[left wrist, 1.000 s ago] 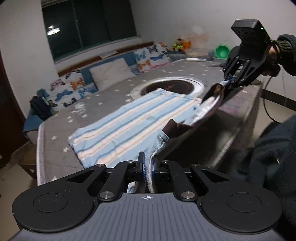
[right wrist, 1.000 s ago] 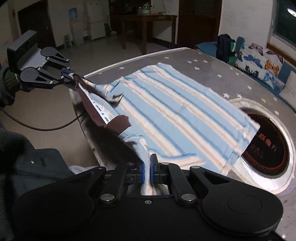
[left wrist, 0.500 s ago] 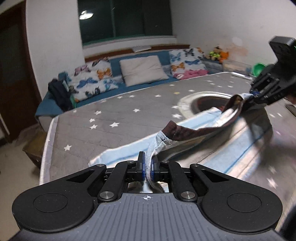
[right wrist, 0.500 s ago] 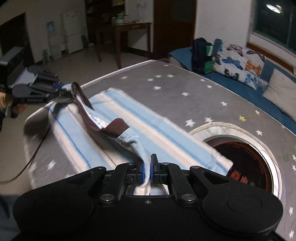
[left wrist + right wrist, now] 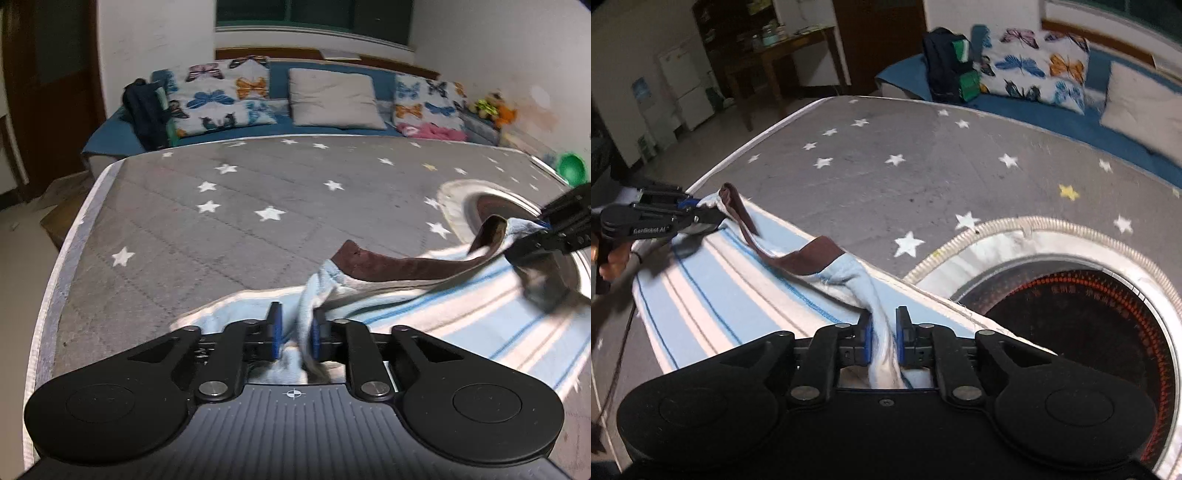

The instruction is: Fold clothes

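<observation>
The striped garment point(image 5: 461, 306) is spread flat on the grey star-patterned bed point(image 5: 229, 221), its brown collar band point(image 5: 402, 258) raised between both tools. The left claw point(image 5: 293, 334) is seen parted, pale blue cloth lying loose between the pads and touching only the right one. The right claw point(image 5: 882, 339) is likewise parted, a twisted fold of cloth running through the gap. A round dark disc point(image 5: 1089, 328) is seen in the bed at the right. Butterfly pillows point(image 5: 221, 96) are lined up at the far side.
</observation>
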The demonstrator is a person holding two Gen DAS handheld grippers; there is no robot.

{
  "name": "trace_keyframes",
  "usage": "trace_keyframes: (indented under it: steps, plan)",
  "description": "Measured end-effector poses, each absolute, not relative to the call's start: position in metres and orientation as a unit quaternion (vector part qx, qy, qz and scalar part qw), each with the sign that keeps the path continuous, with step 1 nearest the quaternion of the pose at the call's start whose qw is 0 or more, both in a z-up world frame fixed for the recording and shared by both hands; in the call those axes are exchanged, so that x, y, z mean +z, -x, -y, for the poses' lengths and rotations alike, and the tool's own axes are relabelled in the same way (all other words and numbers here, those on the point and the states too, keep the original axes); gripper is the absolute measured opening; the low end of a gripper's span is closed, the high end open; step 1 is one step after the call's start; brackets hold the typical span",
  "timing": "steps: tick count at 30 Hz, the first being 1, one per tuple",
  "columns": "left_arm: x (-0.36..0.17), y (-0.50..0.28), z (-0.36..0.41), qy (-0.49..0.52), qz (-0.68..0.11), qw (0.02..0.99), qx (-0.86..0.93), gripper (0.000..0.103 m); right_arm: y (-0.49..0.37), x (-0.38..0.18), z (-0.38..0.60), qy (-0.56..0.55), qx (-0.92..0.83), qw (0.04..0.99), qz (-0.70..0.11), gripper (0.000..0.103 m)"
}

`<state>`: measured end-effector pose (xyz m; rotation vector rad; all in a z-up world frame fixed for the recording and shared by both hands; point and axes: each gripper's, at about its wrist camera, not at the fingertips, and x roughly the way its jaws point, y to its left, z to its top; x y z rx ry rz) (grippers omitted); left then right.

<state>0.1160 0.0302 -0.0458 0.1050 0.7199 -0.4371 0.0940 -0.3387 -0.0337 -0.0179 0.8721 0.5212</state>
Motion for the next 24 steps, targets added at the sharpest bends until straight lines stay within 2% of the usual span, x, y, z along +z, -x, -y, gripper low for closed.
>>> trace_keyframes:
  steps: [1,6,7,14,24]
  plan:
    - [-0.046,-0.118,-0.032,-0.046,-0.350,0.912,-0.209,0.027,-0.094,-0.032,0.341,0.006,0.245,0.876,-0.414,0.029]
    - [-0.042,-0.124,-0.036,-0.033,-0.352,0.915,-0.196,0.033,-0.096,-0.025,0.353,-0.016,0.219,0.891,-0.398,0.041]
    - [-0.041,-0.124,-0.035,-0.032,-0.353,0.915,-0.195,0.035,-0.097,-0.024,0.355,-0.018,0.213,0.894,-0.394,0.041]
    - [-0.029,-0.122,-0.044,-0.019,-0.348,0.922,-0.169,0.036,-0.092,-0.022,0.340,-0.008,0.220,0.900,-0.378,0.041]
    - [-0.020,-0.105,-0.011,-0.044,-0.328,0.914,-0.236,0.036,-0.106,-0.037,0.310,0.006,0.233,0.896,-0.379,0.041]
